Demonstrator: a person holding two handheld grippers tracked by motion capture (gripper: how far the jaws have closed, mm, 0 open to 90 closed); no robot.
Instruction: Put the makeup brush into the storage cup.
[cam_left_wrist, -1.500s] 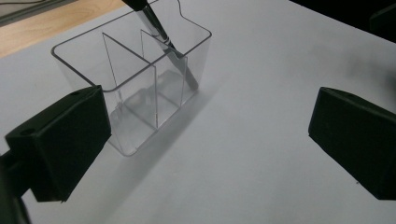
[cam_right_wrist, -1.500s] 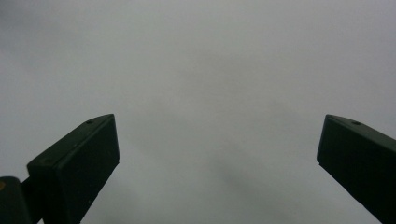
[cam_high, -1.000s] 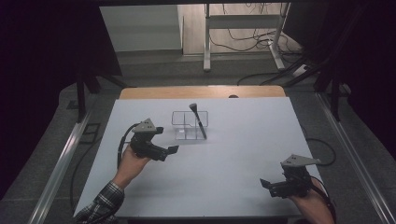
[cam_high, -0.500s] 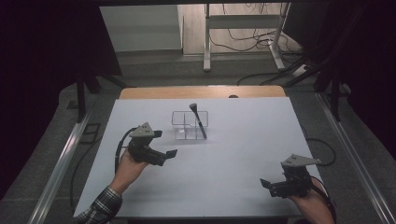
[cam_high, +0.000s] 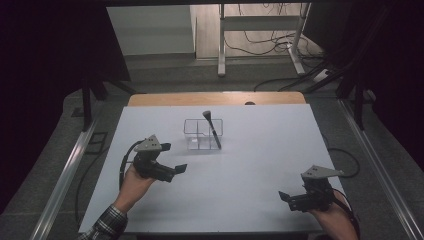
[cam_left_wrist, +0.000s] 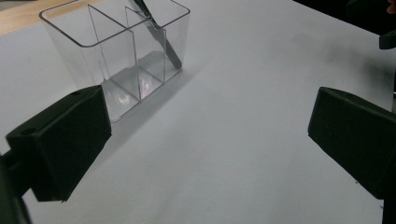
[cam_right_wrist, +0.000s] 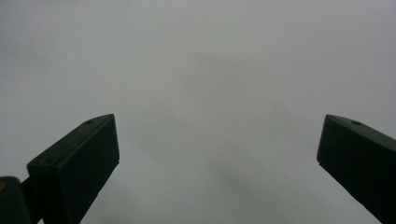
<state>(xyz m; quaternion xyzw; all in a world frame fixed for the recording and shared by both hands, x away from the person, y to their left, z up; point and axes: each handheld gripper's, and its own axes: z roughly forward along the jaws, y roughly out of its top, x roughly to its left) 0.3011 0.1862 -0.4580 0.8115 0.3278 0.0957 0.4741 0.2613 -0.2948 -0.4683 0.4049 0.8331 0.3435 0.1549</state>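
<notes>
Clear organizer (cam_high: 202, 134) sits mid-table, slightly toward the far side, on the white table (cam_high: 250, 165). It has several compartments split by clear dividers; left gripper view shows the walls (cam_left_wrist: 116, 56) close up, just ahead-left of the jaws.

Brush (cam_high: 213, 129) stands in the organizer's right-hand compartment, tilted, not upright. Long axis runs diagonal: dark bristle head up, pointing to the far-left over the rim, handle end down at the near-right corner of the box. In left gripper view the handle (cam_left_wrist: 161, 39) leans against the divider; the head is cut off by the frame edge.

Left tongs (cam_high: 175, 170) are released, jaws wide apart, nothing between them, aimed right and slightly toward the organizer, near it but not touching. Held low over the table by the left hand (cam_high: 132, 182).

Right tongs (cam_high: 286, 197) are also released and empty, at the near-right corner, well apart from the organizer, pointing left. Right gripper view has bare table (cam_right_wrist: 210, 93) between the jaws.
</notes>
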